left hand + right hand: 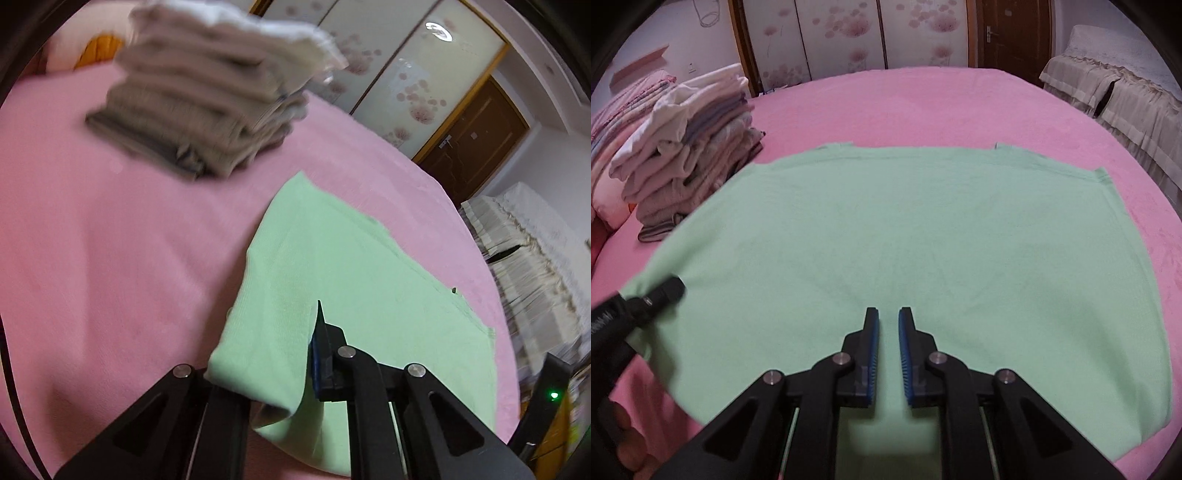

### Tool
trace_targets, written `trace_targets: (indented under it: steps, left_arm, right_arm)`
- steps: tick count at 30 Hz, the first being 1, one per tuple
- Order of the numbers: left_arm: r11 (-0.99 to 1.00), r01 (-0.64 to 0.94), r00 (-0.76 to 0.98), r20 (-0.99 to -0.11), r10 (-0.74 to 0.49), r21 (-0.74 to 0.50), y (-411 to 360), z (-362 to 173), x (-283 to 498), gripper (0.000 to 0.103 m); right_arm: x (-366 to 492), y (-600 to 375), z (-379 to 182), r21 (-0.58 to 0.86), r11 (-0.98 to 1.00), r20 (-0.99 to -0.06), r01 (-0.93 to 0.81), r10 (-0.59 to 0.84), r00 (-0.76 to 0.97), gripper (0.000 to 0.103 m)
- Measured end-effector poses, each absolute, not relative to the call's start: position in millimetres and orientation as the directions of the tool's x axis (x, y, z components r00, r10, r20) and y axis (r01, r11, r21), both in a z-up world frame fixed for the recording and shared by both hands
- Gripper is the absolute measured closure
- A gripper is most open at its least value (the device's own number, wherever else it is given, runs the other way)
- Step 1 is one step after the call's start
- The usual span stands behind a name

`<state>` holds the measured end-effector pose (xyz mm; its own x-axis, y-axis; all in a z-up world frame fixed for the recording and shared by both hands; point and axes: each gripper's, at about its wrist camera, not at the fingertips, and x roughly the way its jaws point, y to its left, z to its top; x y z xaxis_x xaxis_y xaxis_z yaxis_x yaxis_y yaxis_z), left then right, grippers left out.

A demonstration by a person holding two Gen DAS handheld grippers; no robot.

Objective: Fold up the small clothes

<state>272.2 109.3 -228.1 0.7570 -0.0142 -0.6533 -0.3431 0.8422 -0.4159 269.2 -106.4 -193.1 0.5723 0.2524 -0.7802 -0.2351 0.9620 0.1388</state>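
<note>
Black plastic arms with steel rivets and ribbed blue pads fill the bottom of both my views. My left tongs (312, 354) are clamped on a raised fold of the green garment (332, 258), the soft knit bunching over the left finger and hiding it, so only the right pad's edge shows against the cloth. My right tongs (888, 354) hang over the near hem of the same green garment (886, 229); the pads stand nearly together with a narrow slit between them, and I cannot tell whether they pinch any fabric. From the right view the left tongs (670, 290) bite the garment's left edge, well off to the left of my right tongs. The garment lies spread flat on the pink bed (960, 99), a fuzzy fleece-like cover, its far corners showing short sleeve ends. Ahead and to the left of both tongs sits a stack of folded clothes (690, 147), whites on top, greys and mauves below, blurred in the left view. Beyond the bed stand flower-printed wardrobe panels (849, 33), a brown door (1008, 33) and a frilled cream cover (1126, 96) to the right. No writing is readable.
</note>
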Motion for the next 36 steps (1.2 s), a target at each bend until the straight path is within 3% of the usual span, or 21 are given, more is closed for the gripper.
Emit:
trace_targets:
  steps: [10, 22, 28, 32, 36]
  left_arm:
    - [0.938, -0.211, 0.815, -0.579, 0.014, -0.275, 50.9, -167.4, 281.3, 0.095]
    - [0.982, 0.093, 0.809, -0.563, -0.169, -0.162, -131.6, -158.4, 300.5, 0.096]
    - [0.958, 0.281, 0.701, -0.671, -0.242, -0.052, -214.7, -203.1, 288.2, 0.096]
    - [0.946, 0.323, 0.628, -0.746, -0.224, -0.013, -227.9, -237.6, 281.2, 0.095]
    - [0.941, 0.337, 0.610, -0.755, -0.240, -0.026, -228.9, -240.9, 280.6, 0.094]
  right_arm:
    - [258.6, -149.6, -168.7, 0.258, 0.938, -0.739, -0.230, 0.345, 0.578, 0.092]
    - [233.0, -290.4, -163.1, 0.315, 0.944, -0.724, -0.094, 0.303, 0.619, 0.092]
    - [216.8, -354.0, -178.1, 0.342, 0.940, -0.740, 0.003, 0.267, 0.618, 0.092]
    - [209.7, -374.3, -183.4, 0.344, 0.938, -0.747, 0.040, 0.248, 0.617, 0.092]
    - [208.7, -376.3, -183.4, 0.347, 0.937, -0.739, 0.030, 0.253, 0.625, 0.092]
